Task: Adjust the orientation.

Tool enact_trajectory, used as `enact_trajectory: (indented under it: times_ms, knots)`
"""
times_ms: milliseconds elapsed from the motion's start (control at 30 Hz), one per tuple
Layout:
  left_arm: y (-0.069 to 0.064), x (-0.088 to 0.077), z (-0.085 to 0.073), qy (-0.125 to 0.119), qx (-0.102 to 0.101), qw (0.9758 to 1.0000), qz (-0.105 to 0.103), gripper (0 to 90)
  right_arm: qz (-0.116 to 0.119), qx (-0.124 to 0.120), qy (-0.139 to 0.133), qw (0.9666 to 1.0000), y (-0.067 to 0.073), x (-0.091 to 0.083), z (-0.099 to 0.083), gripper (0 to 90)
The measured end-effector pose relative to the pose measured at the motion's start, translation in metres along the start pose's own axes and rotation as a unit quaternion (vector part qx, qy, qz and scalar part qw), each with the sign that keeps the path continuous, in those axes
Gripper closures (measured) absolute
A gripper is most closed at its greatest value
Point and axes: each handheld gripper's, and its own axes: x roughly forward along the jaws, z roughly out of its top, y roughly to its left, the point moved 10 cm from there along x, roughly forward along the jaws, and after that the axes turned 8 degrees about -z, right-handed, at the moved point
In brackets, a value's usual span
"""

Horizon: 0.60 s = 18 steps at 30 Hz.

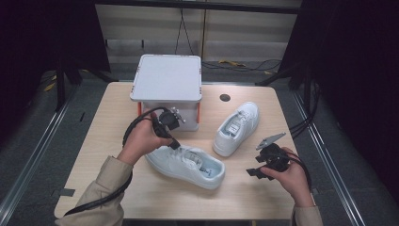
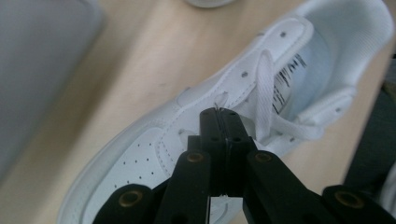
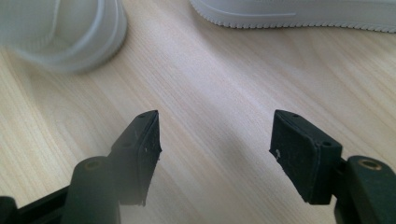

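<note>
Two white leather sneakers lie on the worktop [image 1: 113,141]: near sneaker [image 1: 186,165] at six o'clock, its lace [image 2: 264,88] pinched by left gripper [image 2: 218,113]; right gripper [image 3: 215,135] jaws spread.

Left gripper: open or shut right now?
Shut. In its own view the left gripper has its jaws pressed together over the near shoe, with a bit of white lace tip showing at their tips beside the lace.
</note>
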Motion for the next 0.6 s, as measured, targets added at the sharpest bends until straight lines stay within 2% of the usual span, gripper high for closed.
enact_trajectory:
  times_ms: [33, 67, 100, 133, 167, 200, 233, 267, 300, 333, 367, 400, 467, 500, 600]
  knots:
    - [0.009, 0.000, -0.002, 0.004, -0.004, 0.9999, 0.013, 89.7, -0.001, 0.000, -0.001, 1.0000, 0.000, 0.000, 0.000, 32.9]
    - [0.009, 0.000, -0.002, 0.004, -0.004, 0.9999, 0.013, 89.4, -0.001, 0.000, -0.001, 1.0000, 0.000, 0.000, 0.000, 32.9]
    - [0.022, 0.003, -0.010, 0.022, -0.013, 0.9994, 0.024, 89.3, -0.001, 0.002, -0.002, 1.0000, -0.001, -0.001, 0.000, 32.9]
    - [0.022, 0.003, -0.010, 0.022, -0.013, 0.9994, 0.024, 89.0, -0.001, 0.002, -0.002, 1.0000, -0.001, -0.001, 0.000, 32.9]
    - [0.026, 0.005, -0.012, 0.014, -0.025, 0.9996, 0.007, 90.0, -0.001, 0.003, -0.002, 1.0000, -0.003, -0.001, -0.001, 32.9]
    - [0.026, 0.005, -0.012, 0.014, -0.025, 0.9996, 0.007, 86.1, -0.001, 0.003, -0.002, 1.0000, -0.003, -0.001, -0.001, 32.9]
    - [0.025, 0.004, -0.009, -0.003, -0.037, 0.9993, 0.004, 79.3, -0.001, 0.007, 0.000, 1.0000, -0.003, 0.000, -0.002, 32.9]
    - [0.022, 0.001, -0.008, 0.004, -0.051, 0.9985, 0.021, 74.6, -0.001, 0.008, -0.001, 1.0000, -0.004, 0.000, -0.002, 32.9]
    - [0.018, 0.000, -0.006, 0.002, -0.044, 0.9986, 0.030, 69.9, -0.002, 0.009, 0.000, 1.0000, -0.004, 0.001, -0.003, 32.8]
    - [0.018, 0.000, -0.006, 0.002, -0.044, 0.9986, 0.030, 66.4, -0.002, 0.009, 0.000, 1.0000, -0.004, 0.001, -0.003, 32.8]
    - [0.004, 0.001, 0.000, -0.011, -0.036, 0.9992, 0.009, 66.5, -0.001, 0.008, 0.001, 1.0000, -0.003, 0.001, -0.002, 32.7]
    - [0.004, 0.001, 0.000, -0.011, -0.036, 0.9992, 0.009, 66.3, -0.001, 0.008, 0.001, 1.0000, -0.003, 0.001, -0.002, 32.7]
    - [-0.010, 0.004, 0.003, -0.012, -0.022, 0.9997, 0.002, 64.5, 0.000, 0.007, -0.003, 1.0000, -0.002, 0.000, -0.001, 32.7]
    - [-0.023, 0.007, 0.007, -0.013, -0.011, 0.9998, -0.008, 62.8, 0.000, 0.009, -0.002, 1.0000, -0.001, -0.001, -0.001, 32.7]
    - [-0.041, 0.009, 0.013, -0.017, 0.008, 0.9997, -0.018, 60.7, -0.001, 0.006, -0.005, 1.0000, 0.000, -0.002, 0.000, 32.7]
